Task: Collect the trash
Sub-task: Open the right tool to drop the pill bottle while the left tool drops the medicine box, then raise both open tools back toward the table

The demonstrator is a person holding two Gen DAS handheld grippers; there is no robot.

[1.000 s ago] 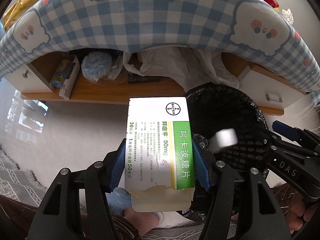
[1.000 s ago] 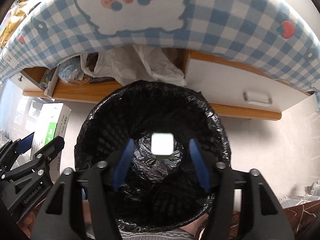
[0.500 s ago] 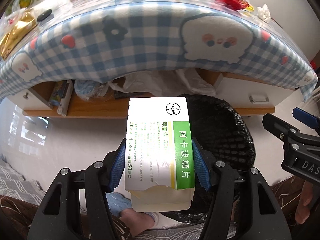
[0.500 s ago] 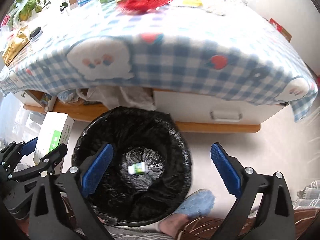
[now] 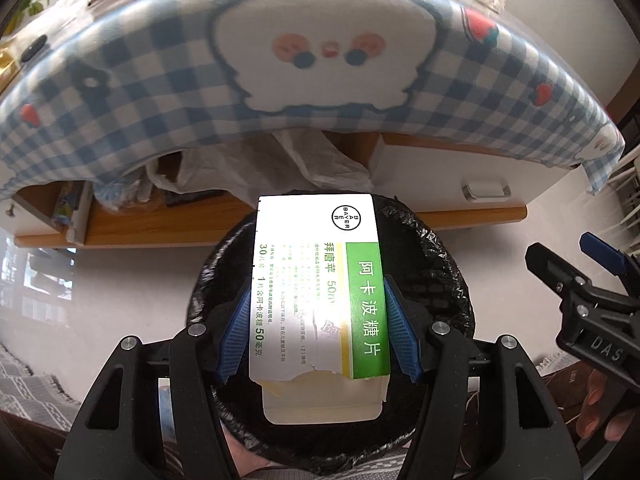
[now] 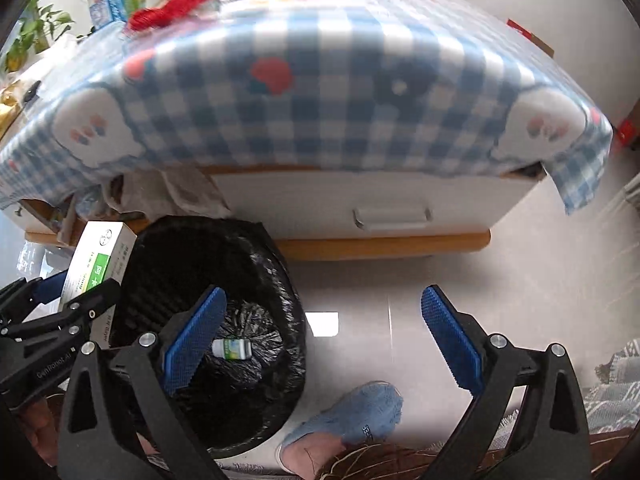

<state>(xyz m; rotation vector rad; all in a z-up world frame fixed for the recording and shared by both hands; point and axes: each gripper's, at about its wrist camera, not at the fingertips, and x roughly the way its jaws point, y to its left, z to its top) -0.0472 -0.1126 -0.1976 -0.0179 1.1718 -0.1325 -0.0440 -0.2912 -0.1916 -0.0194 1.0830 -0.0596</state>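
Both tongs (image 5: 318, 334) (image 6: 320, 340) are black plastic with silver screws, ribbed blue pads (image 6: 192, 336) and white lettering.

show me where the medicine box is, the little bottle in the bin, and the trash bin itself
medicine box (image 5: 320, 280), left wrist view, middle of its printed face.
little bottle (image 6: 233, 349), right wrist view, on its label.
trash bin (image 6: 280, 280), right wrist view, right side of its bag-lined rim.

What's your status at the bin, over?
Left gripper shut on medicine box over bin. Right gripper open, empty. Small bottle in bin. Nothing blocking.
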